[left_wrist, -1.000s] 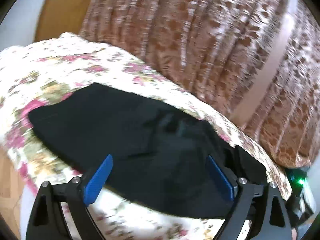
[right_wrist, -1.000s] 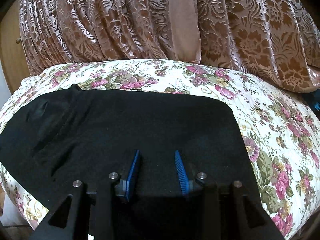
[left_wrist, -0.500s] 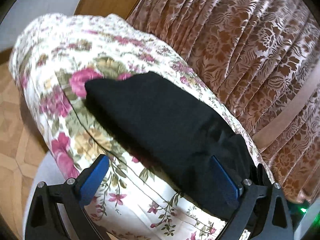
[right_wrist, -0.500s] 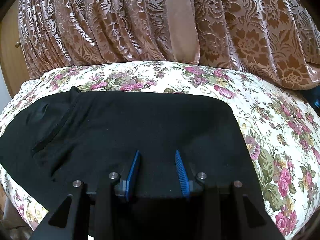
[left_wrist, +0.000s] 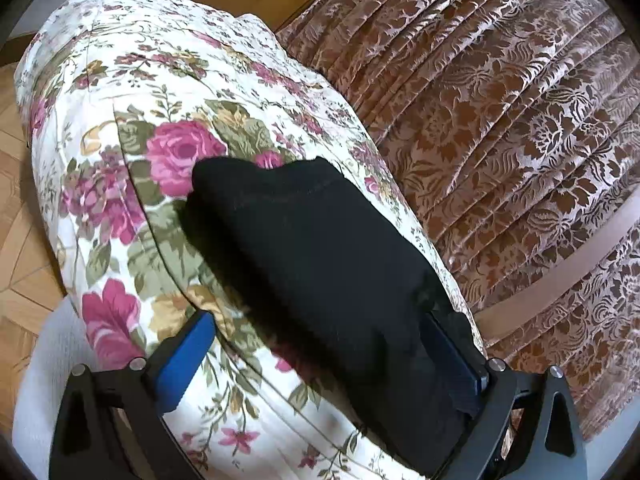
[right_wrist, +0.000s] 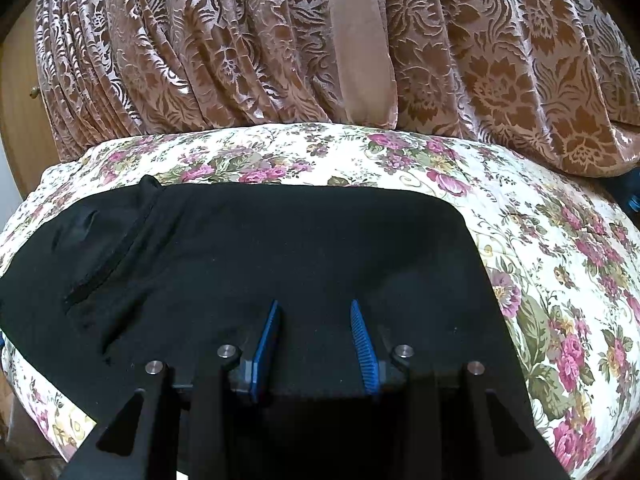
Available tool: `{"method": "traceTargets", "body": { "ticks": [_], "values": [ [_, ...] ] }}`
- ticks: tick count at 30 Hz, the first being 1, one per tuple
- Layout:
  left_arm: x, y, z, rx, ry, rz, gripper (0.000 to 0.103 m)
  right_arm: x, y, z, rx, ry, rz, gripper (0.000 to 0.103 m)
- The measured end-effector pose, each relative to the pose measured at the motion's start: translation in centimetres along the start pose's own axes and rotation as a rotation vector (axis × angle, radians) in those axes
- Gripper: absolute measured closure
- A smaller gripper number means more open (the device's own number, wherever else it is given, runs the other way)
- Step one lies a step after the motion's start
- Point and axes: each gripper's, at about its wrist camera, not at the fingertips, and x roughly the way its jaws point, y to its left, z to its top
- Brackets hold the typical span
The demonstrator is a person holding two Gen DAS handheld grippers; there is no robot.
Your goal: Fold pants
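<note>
1. A pair of black fabric pants (right_wrist: 280, 248) lay spread flat across a thick quilted bedcover printed with pink roses and green leaves on cream (right_wrist: 560, 264).
2. In the right wrist view the pants ran from the left edge of the cover to past its middle, with a rounded far-right corner and a seamed pocket opening (right_wrist: 104, 268) on the left part.
3. The right gripper (right_wrist: 316, 344), black-framed with blue ribbed pads, pointed down over the near edge of the pants.
4. Its jaws stood part-way apart with the black cloth between and beneath them; whether the pads pressed on the cloth could not be told.
5. In the left wrist view the end of the pants (left_wrist: 320, 248) lay along the rounded side of the bedcover (left_wrist: 120, 128), its stitched hem facing the far end.
6. The left gripper (left_wrist: 320, 356) was spread wide, its jaws having just been opening.
7. Its left blue pad (left_wrist: 184, 364) sat over bare floral cover, and its right pad (left_wrist: 456, 364) lay against the far side of the black cloth, so the pants' near end lay between the jaws without being clamped.
8. A brown and silvery damask curtain with a leaf pattern (right_wrist: 240, 48) hung behind the bed, with a plain tan band (right_wrist: 360, 40) running down it.
9. Wooden parquet floor (left_wrist: 16, 248) showed to the left of the bed.
</note>
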Motion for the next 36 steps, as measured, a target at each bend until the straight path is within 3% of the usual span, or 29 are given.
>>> {"method": "traceTargets", "body": {
  "ticks": [8, 10, 13, 15, 17, 23, 28, 36],
  "values": [
    [0.6, 0.8, 2.5, -0.091, -0.052, -0.062, 0.001, -0.1, 0.1, 0.0, 0.008, -0.008, -0.002, 0.065],
    [1.2, 0.7, 3.0, -0.075, -0.054, -0.048, 0.005, -0.1, 0.1, -0.1, 0.013, -0.013, -0.004, 0.065],
    [2.0, 0.7, 3.6, -0.042, -0.07, -0.014, 0.021, -0.1, 0.2, -0.2, 0.013, -0.014, -0.006, 0.065],
    [2.5, 0.7, 3.9, -0.036, -0.052, 0.008, 0.064, -0.1, 0.2, -0.2, 0.015, -0.013, -0.006, 0.065],
    [3.2, 0.6, 4.0, -0.024, -0.017, 0.047, 0.086, -0.1, 0.3, -0.2, 0.015, -0.012, -0.008, 0.065],
    [2.2, -1.7, 4.1, 0.057, -0.057, 0.051, 0.089, -0.1, 0.3, -0.1, 0.017, -0.01, -0.006, 0.065],
    [0.7, -5.5, 4.6, 0.143, -0.104, -0.027, 0.089, 0.1, 0.3, -0.1, 0.009, -0.001, -0.007, 0.065],
    [-1.6, -14.0, 2.7, 0.426, -0.124, -0.199, 0.089, -0.2, 0.2, 0.4, -0.005, 0.035, 0.006, 0.065]
  ]
}}
